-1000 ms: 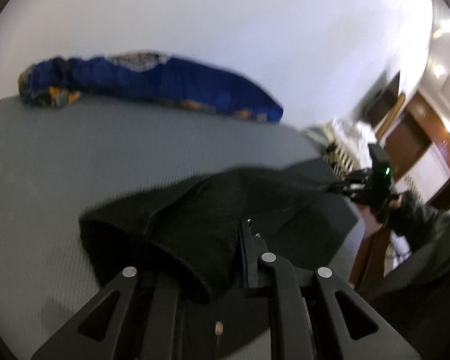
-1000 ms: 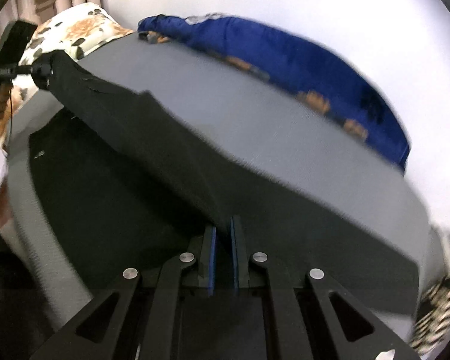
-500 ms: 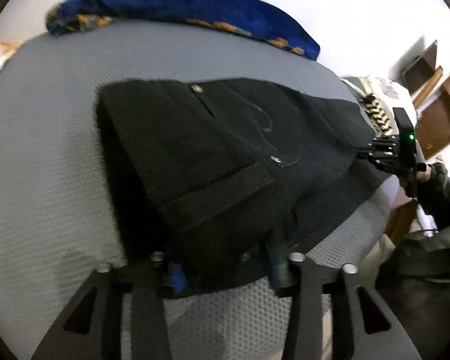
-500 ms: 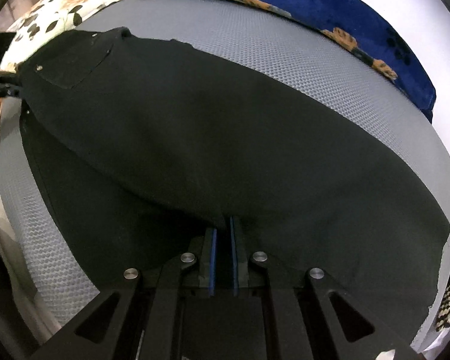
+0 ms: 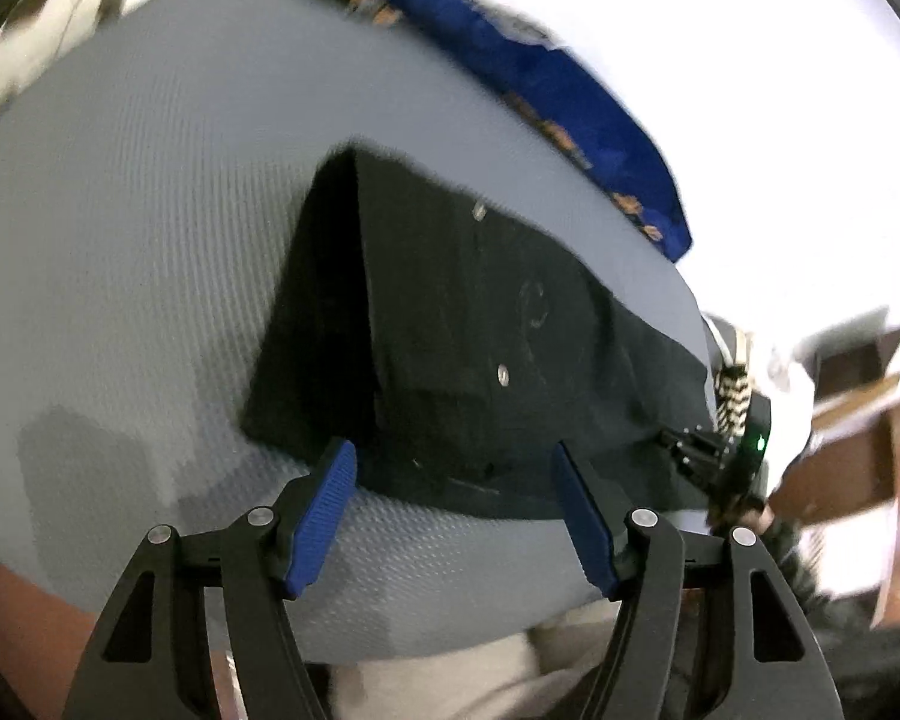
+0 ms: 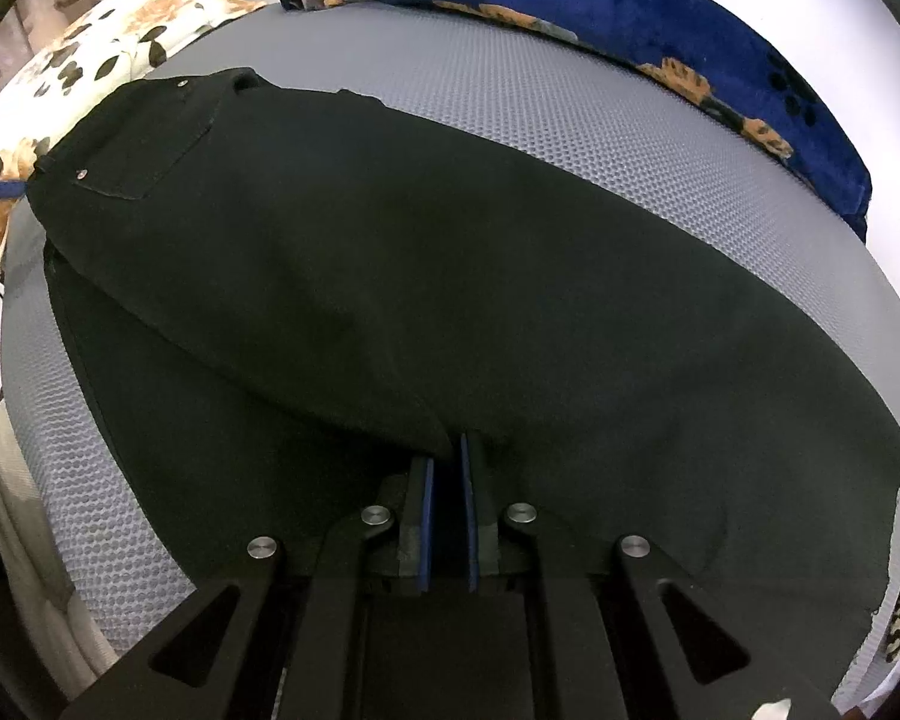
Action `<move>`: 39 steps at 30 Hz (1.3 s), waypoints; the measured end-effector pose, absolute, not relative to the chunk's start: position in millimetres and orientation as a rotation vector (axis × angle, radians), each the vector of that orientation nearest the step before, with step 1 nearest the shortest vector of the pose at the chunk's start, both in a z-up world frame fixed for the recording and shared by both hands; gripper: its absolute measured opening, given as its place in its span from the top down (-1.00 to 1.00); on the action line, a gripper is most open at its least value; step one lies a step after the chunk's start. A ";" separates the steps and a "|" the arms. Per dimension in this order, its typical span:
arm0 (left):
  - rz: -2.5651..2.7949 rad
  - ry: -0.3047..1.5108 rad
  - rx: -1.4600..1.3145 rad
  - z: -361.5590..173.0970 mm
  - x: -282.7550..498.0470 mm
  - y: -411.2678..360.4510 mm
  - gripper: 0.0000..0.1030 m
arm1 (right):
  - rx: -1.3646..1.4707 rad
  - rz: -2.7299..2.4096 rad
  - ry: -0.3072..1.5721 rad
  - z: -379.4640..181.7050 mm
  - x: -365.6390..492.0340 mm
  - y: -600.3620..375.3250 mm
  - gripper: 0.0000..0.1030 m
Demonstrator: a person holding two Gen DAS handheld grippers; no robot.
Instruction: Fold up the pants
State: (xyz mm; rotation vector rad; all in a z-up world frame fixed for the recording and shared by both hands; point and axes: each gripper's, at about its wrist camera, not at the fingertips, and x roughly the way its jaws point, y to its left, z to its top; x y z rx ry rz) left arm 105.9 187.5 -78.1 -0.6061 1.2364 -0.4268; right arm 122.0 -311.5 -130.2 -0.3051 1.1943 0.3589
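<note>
A: Nearest first: what is the right gripper (image 6: 447,468) doing?

B: Its pads are pinched together on a fold of the pants (image 6: 426,276), at the near edge of the cloth. I'd judge it keeps that end pinned so the fold stays lined up.

A: And the left gripper (image 5: 453,462)?

B: Jaws apart, and they have just been opening. The blue pads (image 5: 324,516) stand either side of the waist end without pressing it; the cloth lies on the mat (image 5: 120,252), released. That looks like a let-go once the top layer was laid down.

A: So where do the pants sit now?

B: Flat on the grey mat, one leg doubled over the other. The pocket (image 6: 144,144) and rivets face up at the far left in the right wrist view, the leg hems toward the right.

A: Any room to work?

B: Bare mat runs along the far side, up to the blue blanket (image 6: 660,30) by the wall. The hem end lies close to the mat's right edge, so a lengthwise fold should probably bring it inward. Left of the waist, a floral cushion (image 6: 120,30) borders the mat.
</note>
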 end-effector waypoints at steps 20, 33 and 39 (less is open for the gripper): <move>-0.400 1.180 -0.474 -66.1 147.8 187.7 0.53 | -0.275 0.337 1.103 -72.7 75.5 -295.9 0.87; -0.433 1.206 -0.273 -103.1 140.0 189.6 0.51 | -0.301 0.366 1.236 -116.7 44.5 -273.3 0.86; -0.377 1.161 -0.141 -106.4 129.1 172.1 0.32 | -0.220 0.360 1.255 -121.3 47.8 -281.6 0.81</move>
